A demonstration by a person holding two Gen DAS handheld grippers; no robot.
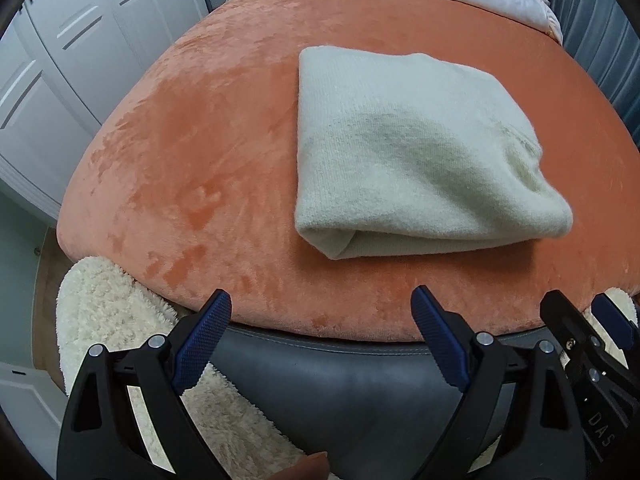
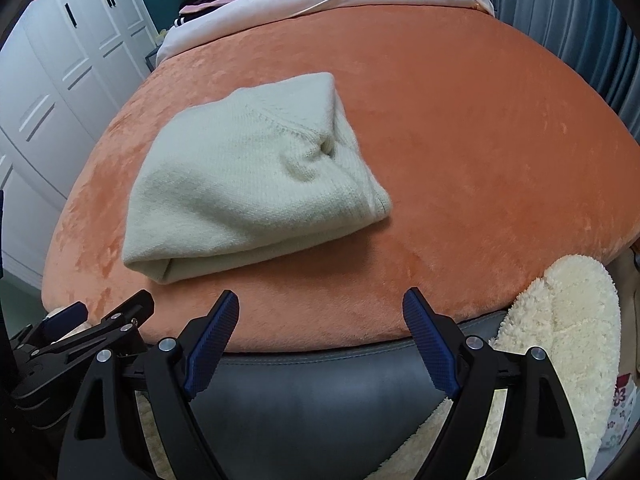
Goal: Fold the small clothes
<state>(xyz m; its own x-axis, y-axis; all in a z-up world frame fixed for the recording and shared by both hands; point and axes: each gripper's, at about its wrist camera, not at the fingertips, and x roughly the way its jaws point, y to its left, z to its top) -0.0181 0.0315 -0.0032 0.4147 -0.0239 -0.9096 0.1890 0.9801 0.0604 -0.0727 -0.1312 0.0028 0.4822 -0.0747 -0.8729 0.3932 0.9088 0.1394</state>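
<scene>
Take the sweater [image 1: 416, 152] as your reference: it lies folded into a compact bundle on the orange cover [image 1: 200, 140], its thick folded edge facing you. Left of the sweater, at the near edge of the bed, your left gripper [image 1: 322, 340] hangs over the grey bed frame [image 1: 320, 380] with jaws spread wide and nothing between them. Right of it, just beside, your right gripper [image 2: 320, 340] stands equally wide and empty, also short of the sweater. Neither pad touches the knit. Judged from this layout, the fold looks finished or nearly so. Risks from here: a pad dragged across the top layer would likely pull it open, since the loose knit can snag on the ribbed pads. Pinching only the upper layer would probably unroll the bundle when you lift. Pushing on the plush cover may shift the whole sweater sideways.
</scene>
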